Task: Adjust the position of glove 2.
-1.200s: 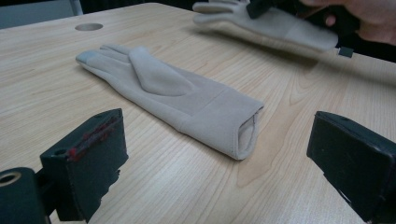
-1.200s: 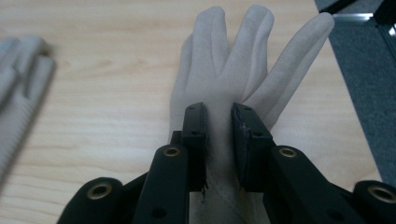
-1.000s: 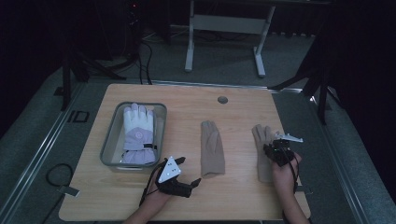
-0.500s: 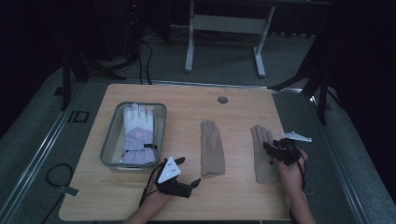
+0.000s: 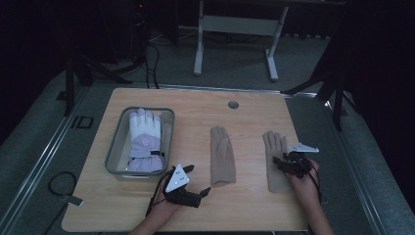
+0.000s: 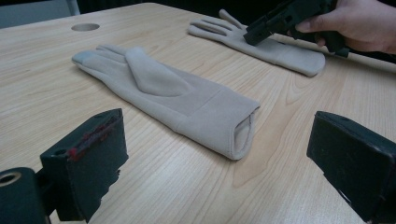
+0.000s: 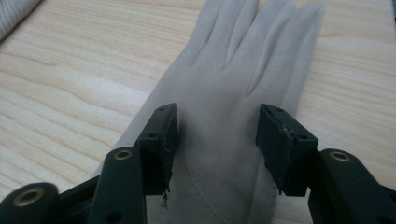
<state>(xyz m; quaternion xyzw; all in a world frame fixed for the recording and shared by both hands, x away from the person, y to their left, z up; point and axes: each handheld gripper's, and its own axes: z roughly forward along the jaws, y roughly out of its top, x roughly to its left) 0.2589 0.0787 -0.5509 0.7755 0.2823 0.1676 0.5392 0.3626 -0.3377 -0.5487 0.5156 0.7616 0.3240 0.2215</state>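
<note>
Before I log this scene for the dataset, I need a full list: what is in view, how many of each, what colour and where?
Beige gloves: two, flat on the table; middle glove, right glove under the right gripper.
Winter gloves: white and lilac, stacked in the tray; count hard to tell.
Tray: one, clear with grey rim, table's left side.
Table: one, light wood, with a round hole near the far edge.
Stand: one, white-legged, on the floor beyond the table.
Left gripper: black, jaws open, near edge, pointing at the middle glove.
Right gripper: black, jaws partly open over the right glove, just been opening, then closing slightly.
</note>
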